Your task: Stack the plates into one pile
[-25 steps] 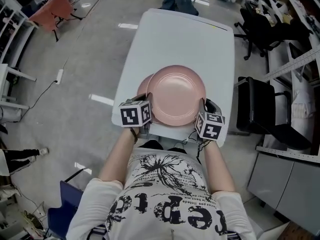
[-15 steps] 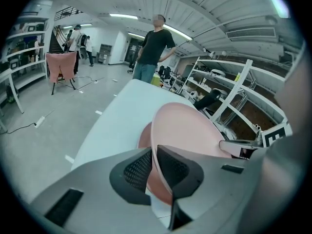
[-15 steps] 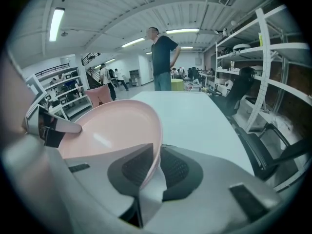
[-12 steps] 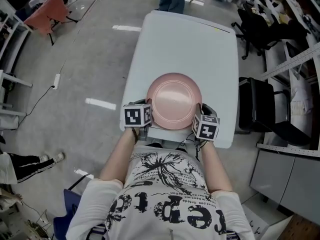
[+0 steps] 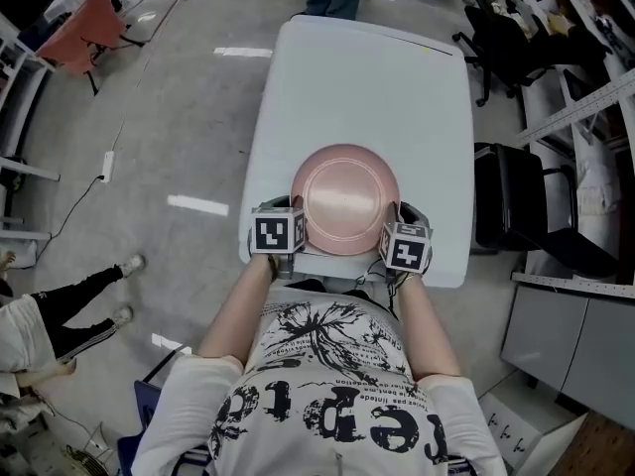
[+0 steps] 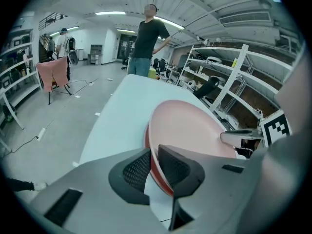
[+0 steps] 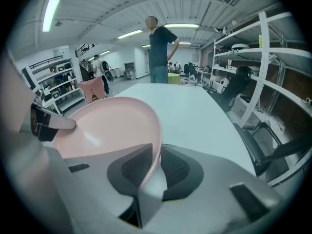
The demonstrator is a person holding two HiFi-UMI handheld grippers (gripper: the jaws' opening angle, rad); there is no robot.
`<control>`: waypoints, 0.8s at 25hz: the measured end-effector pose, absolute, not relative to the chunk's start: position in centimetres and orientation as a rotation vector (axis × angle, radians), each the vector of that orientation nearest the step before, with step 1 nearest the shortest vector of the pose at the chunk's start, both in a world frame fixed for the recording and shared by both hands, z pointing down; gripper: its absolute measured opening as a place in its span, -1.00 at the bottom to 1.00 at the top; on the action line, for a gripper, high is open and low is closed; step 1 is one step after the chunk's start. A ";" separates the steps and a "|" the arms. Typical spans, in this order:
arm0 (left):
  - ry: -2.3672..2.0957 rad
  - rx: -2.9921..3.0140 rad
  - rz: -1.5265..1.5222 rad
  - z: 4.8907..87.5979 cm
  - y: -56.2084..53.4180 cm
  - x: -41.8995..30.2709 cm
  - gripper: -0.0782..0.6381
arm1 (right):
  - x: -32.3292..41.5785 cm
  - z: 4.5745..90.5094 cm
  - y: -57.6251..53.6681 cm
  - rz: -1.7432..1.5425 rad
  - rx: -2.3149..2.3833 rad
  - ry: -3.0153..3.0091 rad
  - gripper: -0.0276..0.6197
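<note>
Pink plate (image 5: pixel 349 198) lies on top of a darker red plate (image 6: pixel 146 140) at the near edge of the white table (image 5: pixel 367 77). Left gripper (image 6: pixel 153 152) jaws have just been opening and sit slack around its left rim. Right gripper (image 7: pixel 157 152) is loose around the right rim.

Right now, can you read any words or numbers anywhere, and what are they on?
Shirt: big black letters, upside down from here, too fancy to read for sure.
Marker cubes: black-and-white square patterns, no letters.
Pink plate, table: nothing written.
</note>
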State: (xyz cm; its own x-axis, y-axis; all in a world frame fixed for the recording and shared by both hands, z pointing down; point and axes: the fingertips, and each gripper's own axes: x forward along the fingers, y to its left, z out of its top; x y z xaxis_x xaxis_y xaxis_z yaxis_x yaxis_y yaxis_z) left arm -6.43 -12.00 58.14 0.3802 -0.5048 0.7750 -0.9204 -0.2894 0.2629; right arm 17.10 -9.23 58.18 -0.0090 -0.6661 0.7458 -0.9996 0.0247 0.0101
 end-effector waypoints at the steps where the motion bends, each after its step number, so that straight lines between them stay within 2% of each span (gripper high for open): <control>1: -1.236 1.944 0.766 58.0 -12.1 -6.4 -0.63 | 17.2 58.3 -9.2 0.745 1.699 -1.723 -0.73; 11: -1.285 1.988 0.865 59.4 -12.4 -6.3 -0.55 | 17.6 58.6 -9.6 0.681 1.695 -1.706 -0.80; 16: -1.294 1.993 0.844 59.0 -12.6 -6.7 -0.35 | 17.6 58.4 -9.5 0.681 1.710 -1.703 -0.80; 20: -1.325 2.053 0.776 57.0 -13.0 -7.0 -0.36 | 17.3 56.8 -9.6 0.656 1.737 -1.752 -0.80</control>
